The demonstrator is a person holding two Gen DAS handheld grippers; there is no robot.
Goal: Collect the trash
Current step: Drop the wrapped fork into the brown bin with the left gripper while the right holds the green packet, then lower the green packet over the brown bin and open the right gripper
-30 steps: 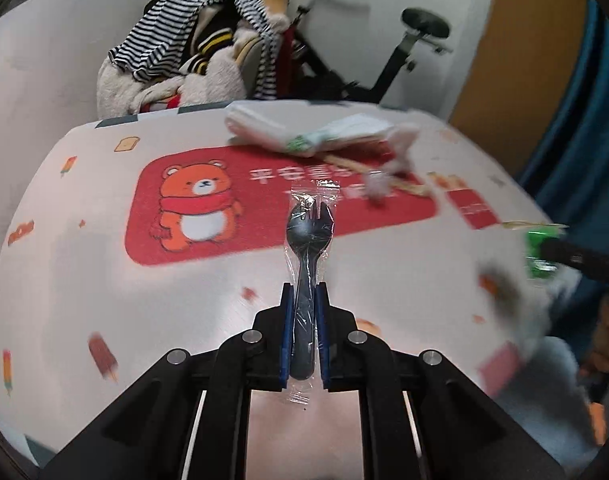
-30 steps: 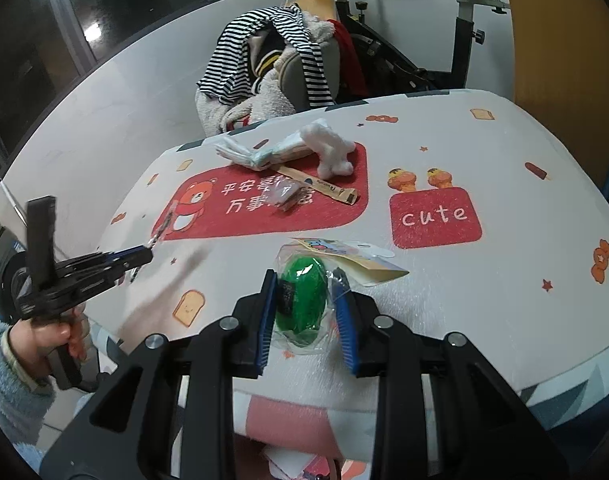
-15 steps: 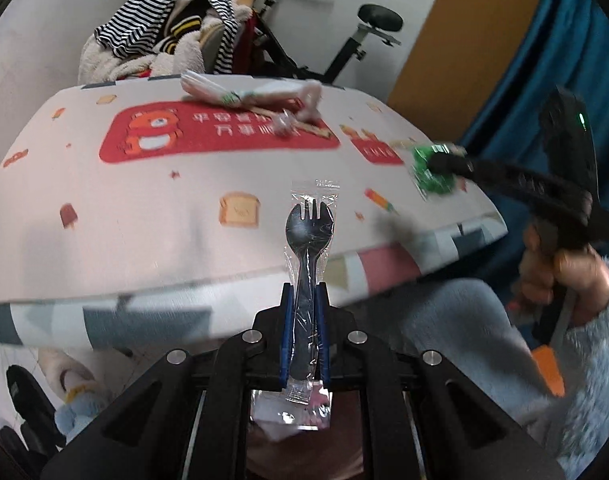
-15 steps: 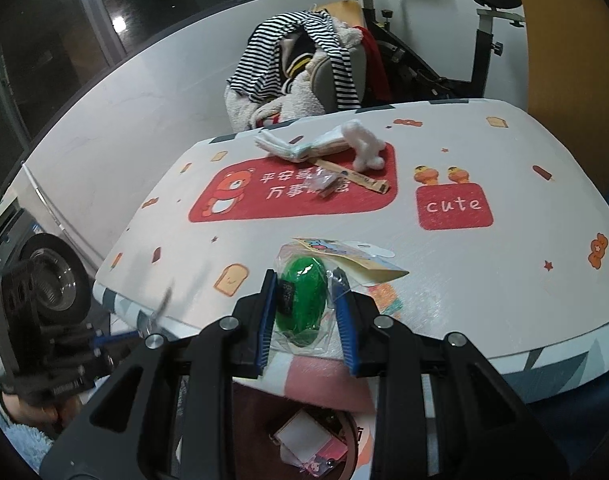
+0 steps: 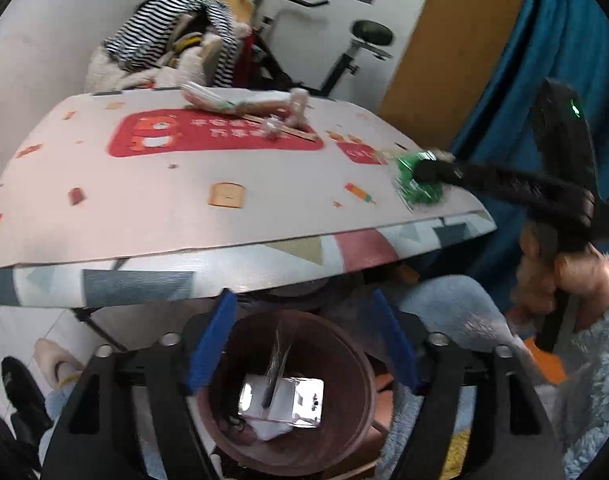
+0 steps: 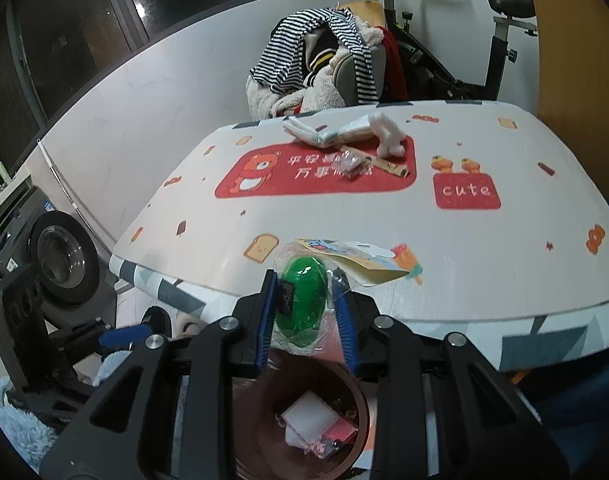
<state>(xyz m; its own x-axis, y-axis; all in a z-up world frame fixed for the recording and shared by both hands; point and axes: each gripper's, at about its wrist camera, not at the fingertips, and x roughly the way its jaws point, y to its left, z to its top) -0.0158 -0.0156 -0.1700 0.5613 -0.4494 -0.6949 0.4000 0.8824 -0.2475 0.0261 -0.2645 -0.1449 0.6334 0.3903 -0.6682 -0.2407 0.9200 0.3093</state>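
My left gripper [image 5: 300,302] hangs over a brown bin [image 5: 346,346] under the table's front edge; its jaws are opening and nothing is pressed between the blue pads. The wrapped black spork [image 5: 274,368], blurred, is dropping into the bin onto a silvery packet. My right gripper [image 6: 304,280] is shut on a green item in a clear packet [image 6: 302,300], held over the table's [image 6: 384,220] near edge, above the bin [image 6: 362,412]. White wrappers [image 6: 344,132], a paper chopstick sleeve [image 6: 388,166] and a small clear wrapper [image 6: 350,160] lie at the table's far side.
A chair heaped with striped clothes [image 6: 324,52] and an exercise bike [image 6: 500,36] stand behind the table. A washing machine [image 6: 52,248] is at the left, a blue curtain [image 5: 544,60] at the right. Shoes [image 5: 20,384] lie on the floor.
The left gripper drew back off the table to over the bin and opened, letting go of the spork. The right gripper moved toward the near edge with the green packet.
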